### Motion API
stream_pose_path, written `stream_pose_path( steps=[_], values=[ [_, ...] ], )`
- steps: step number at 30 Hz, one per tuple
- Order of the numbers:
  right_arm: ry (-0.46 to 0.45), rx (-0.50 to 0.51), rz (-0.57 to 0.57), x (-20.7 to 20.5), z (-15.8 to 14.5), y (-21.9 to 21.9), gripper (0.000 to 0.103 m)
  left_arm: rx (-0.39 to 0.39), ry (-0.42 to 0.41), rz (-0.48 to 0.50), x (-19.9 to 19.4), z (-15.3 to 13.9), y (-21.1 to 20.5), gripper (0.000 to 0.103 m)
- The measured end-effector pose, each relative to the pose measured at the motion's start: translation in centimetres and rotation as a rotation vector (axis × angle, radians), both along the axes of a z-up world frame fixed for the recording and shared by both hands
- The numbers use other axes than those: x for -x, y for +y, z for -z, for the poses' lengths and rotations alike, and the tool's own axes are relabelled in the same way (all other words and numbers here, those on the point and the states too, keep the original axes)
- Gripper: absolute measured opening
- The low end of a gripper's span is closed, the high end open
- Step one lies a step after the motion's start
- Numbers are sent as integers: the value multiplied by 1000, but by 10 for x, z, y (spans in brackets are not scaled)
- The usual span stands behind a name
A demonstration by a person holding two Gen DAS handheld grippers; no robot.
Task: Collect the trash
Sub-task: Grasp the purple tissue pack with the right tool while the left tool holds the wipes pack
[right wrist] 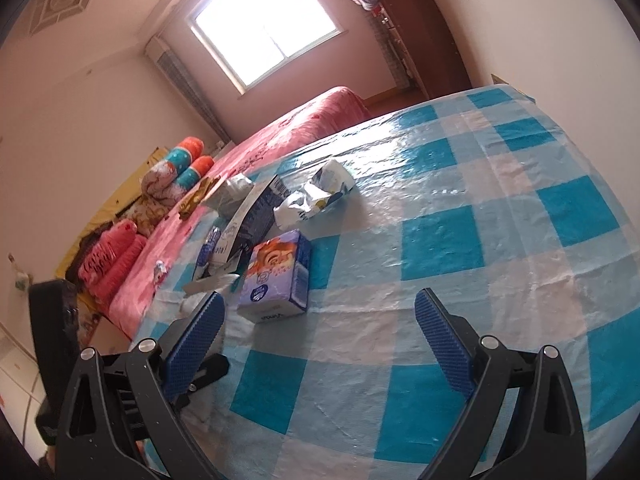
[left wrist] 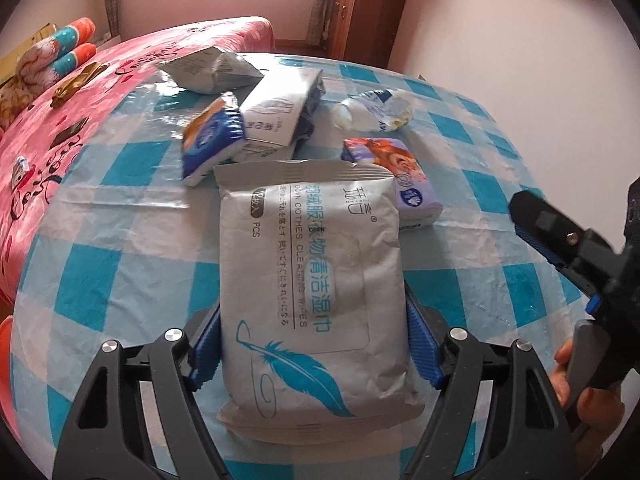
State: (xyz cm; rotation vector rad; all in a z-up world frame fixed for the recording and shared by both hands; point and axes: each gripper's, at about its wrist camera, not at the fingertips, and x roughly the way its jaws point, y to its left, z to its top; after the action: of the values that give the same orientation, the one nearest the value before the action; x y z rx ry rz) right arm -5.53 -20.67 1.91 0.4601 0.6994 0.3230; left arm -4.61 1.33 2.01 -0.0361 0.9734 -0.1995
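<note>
The left gripper (left wrist: 314,344) had its blue pads (left wrist: 206,354) set against both long edges of a grey wet-wipes pack (left wrist: 310,280), clamped on it at a wide opening; the pack, printed with a blue feather, lay lengthwise between the fingers over the blue-and-white checked tablecloth (left wrist: 120,248), and whether it still touched the cloth could not be told. The right gripper (right wrist: 320,348) hung wide open with nothing between its ribbed blue pads (right wrist: 442,344), only bare cloth beneath the gap; in the left wrist view it showed at the right edge, gripped by a person's hand (left wrist: 576,380). Just beyond the far right corner of the pack lay a purple tissue packet (left wrist: 394,176), and to the far left of the pack a blue tissue packet (left wrist: 212,140) stood tilted. Behind that leaned a flattened white carton (left wrist: 280,114), with a crumpled white pouch (left wrist: 208,70) farther back and a crushed white wrapper (left wrist: 380,110) to the right of the carton. Left of the table stretched a pink bedspread (left wrist: 60,132) with rolled pillows (left wrist: 60,50) at its far end, and a window (right wrist: 264,20) shone on the far wall.
</note>
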Motion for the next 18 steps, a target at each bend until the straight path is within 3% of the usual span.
stream_pose_path(
  steps=[12,18],
  values=[
    [62,98,-90,-18,4,49,95,-44,-55,-25,13,-6,40,77],
    [40,145,-108,-19,1,67,95,-44,-72,-47,16,-8,65,77]
  ],
)
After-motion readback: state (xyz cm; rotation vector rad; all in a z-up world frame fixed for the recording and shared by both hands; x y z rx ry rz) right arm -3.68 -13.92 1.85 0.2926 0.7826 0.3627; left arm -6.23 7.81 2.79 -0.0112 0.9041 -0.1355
